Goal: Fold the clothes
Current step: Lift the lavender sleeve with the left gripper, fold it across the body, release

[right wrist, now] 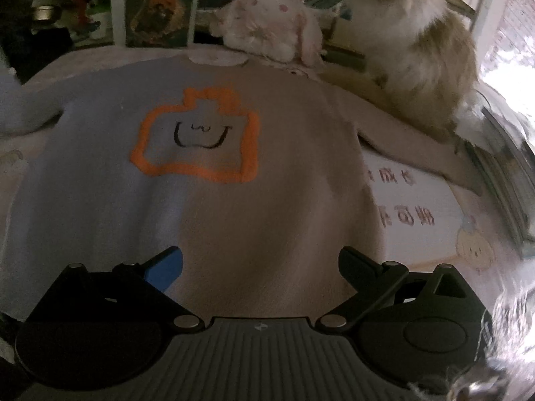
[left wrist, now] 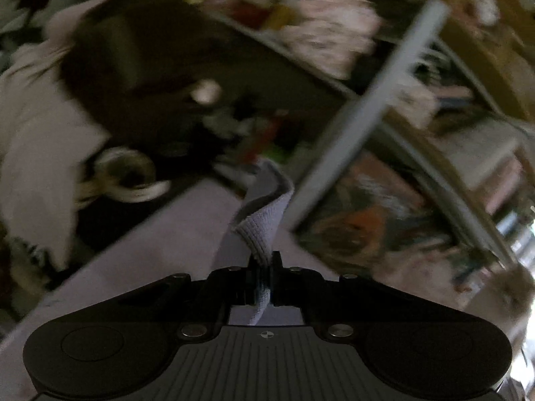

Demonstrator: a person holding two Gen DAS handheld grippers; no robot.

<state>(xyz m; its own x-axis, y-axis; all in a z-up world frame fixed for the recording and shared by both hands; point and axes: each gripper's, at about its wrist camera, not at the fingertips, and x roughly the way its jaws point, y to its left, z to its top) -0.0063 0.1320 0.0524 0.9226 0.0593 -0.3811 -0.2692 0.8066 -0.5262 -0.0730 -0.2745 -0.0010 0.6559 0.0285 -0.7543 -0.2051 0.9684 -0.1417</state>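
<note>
My left tool [left wrist: 262,264] was clamped on a ribbed cuff [left wrist: 259,234] of the sweater, its jaws narrowed onto the knit so that the fabric ran between them and out toward the camera. The rest of that view was smeared by blur; I could make out only a pale surface below the cuff, a light slanted post [left wrist: 367,113] and a jumble of colours behind it.

My right tool [right wrist: 260,264] stood wide, gripping nothing, its fingers spread above the lower body of the sweater [right wrist: 207,200]. The sweater lay flat, face up, on a surface covered by a printed sheet [right wrist: 418,200] with characters and a cartoon figure; I could not tell if this was a bed or a bench. The garment was half pale blue on the left and half beige on the right, with an orange outlined shape [right wrist: 197,137] around a small black smiling face on the chest. Its beige sleeve [right wrist: 408,140] stretched out to the right.

A fluffy cat [right wrist: 411,40] sat at the sleeve's far edge, and a pale plush toy [right wrist: 271,23] sat just beyond the collar.
</note>
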